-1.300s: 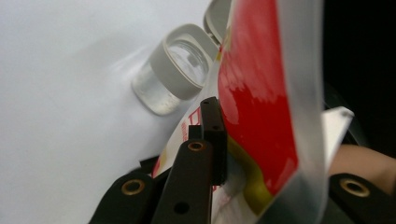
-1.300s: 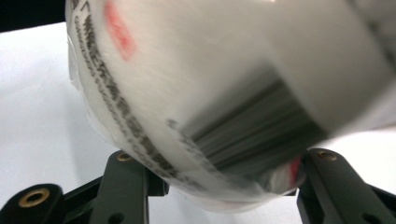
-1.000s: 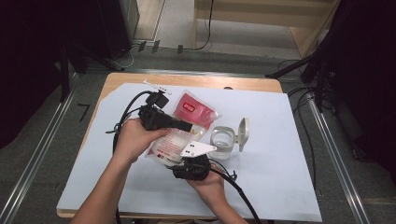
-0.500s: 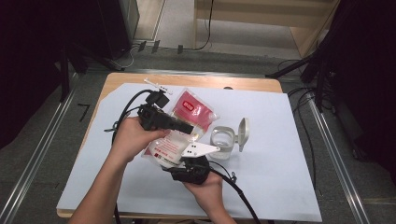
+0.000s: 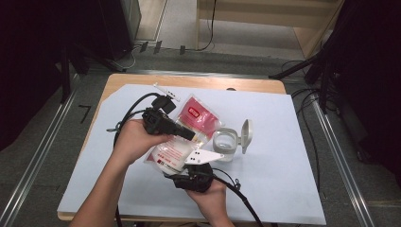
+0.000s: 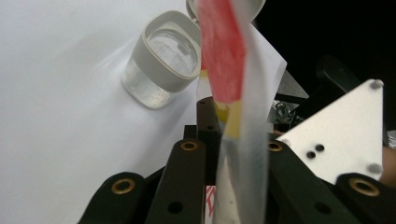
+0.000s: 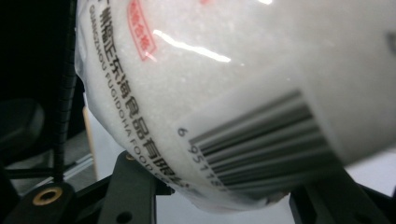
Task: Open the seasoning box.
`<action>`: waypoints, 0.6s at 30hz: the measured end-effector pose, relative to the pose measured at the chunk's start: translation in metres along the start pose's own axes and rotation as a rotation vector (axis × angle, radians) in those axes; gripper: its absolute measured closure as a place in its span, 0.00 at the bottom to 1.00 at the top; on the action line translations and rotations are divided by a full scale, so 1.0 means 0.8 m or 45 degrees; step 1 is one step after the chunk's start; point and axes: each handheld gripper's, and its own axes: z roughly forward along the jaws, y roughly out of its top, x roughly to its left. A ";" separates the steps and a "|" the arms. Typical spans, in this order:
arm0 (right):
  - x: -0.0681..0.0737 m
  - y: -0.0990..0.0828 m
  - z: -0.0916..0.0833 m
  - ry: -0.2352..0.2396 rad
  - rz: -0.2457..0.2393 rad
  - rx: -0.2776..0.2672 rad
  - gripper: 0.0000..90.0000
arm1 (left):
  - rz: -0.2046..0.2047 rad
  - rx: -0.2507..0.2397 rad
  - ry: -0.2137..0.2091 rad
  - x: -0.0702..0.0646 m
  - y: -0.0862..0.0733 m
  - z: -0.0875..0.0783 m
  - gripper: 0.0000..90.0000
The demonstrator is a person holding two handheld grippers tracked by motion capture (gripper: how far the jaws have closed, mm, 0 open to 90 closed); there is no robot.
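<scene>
Step in hand: bag (image 5: 182, 137) of white granules held up over table (image 5: 293, 189) between both grippers, near open container (image 5: 226, 143), apparently staged for pouring.

Left gripper (image 5: 189, 134): jaws had just been closing, now clamped on bag's top edge, film pinched between them in left gripper view.

Right gripper (image 5: 196, 163): jaws set partly apart around bag's (image 7: 224, 93) full bottom end, cradling it.

Container stood upright, hinged lid (image 5: 246, 134) flipped back, just beside bag.

Next move likely called for: bringing bag's mouth over container opening, keeping top grip firm against slip.
</scene>
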 end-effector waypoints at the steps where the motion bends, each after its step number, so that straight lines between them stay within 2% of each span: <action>1: 0.001 0.001 0.000 -0.010 -0.008 0.006 0.60 | -0.006 -0.002 -0.003 -0.003 0.002 0.002 0.97; 2: 0.001 0.001 0.001 -0.025 -0.017 0.006 0.58 | -0.006 -0.002 -0.003 -0.003 0.002 0.002 0.97; 3: 0.001 0.002 0.001 -0.041 -0.019 0.003 0.57 | 0.018 -0.009 -0.004 -0.006 0.003 0.005 0.97; 5: 0.001 0.003 0.003 -0.067 -0.021 0.010 0.57 | 0.043 0.015 0.014 -0.010 0.007 0.008 0.97; 7: 0.000 0.005 0.007 -0.091 -0.037 0.031 0.57 | 0.045 0.025 0.024 -0.011 0.009 0.010 0.96; 8: 0.000 0.007 0.009 -0.108 -0.042 0.033 0.57 | 0.050 0.048 0.054 -0.015 0.013 0.013 0.96; 10: -0.002 0.010 0.013 -0.123 -0.046 0.034 0.58 | 0.061 0.072 0.080 -0.017 0.018 0.014 0.95; 12: -0.002 0.011 0.015 -0.126 -0.046 0.035 0.58 | 0.050 0.075 0.084 -0.019 0.021 0.015 0.94; 13: -0.002 0.015 0.017 -0.150 -0.056 0.034 0.60 | 0.047 0.088 0.086 -0.020 0.026 0.016 0.93; 16: -0.003 0.017 0.017 -0.154 -0.049 0.017 0.62 | 0.052 0.096 0.086 -0.020 0.030 0.015 0.91; 18: -0.007 0.017 0.017 -0.127 -0.004 -0.007 0.65 | 0.039 0.109 0.066 -0.018 0.036 0.017 0.89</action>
